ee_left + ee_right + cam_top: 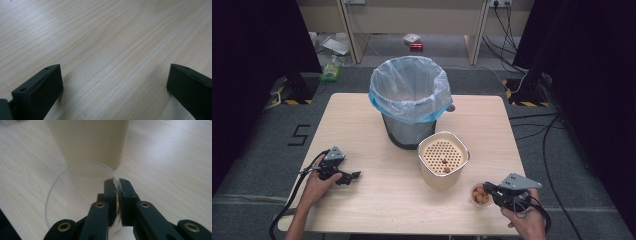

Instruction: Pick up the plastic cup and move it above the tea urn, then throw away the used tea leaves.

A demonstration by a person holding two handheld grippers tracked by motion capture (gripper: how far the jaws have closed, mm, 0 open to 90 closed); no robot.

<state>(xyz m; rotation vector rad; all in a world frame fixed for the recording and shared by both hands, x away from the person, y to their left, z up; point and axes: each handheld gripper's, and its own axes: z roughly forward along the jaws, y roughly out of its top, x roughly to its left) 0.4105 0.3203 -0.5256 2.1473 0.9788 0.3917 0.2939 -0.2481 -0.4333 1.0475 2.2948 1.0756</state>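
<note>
Pale matt wood-grain table (362, 200), clear glossy plastic cup (75, 192), cream matt plastic container (443, 159) (perforated insert), thin translucent plastic bin liner (409, 87).

Wooden table (362, 120) bears lined bin (410, 100), beige container (443, 159), clear cup (480, 195).

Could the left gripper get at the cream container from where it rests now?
Probably yes: the left gripper has open jaws, and bare table lies between it and the cream container, with nothing standing in the way.
</note>
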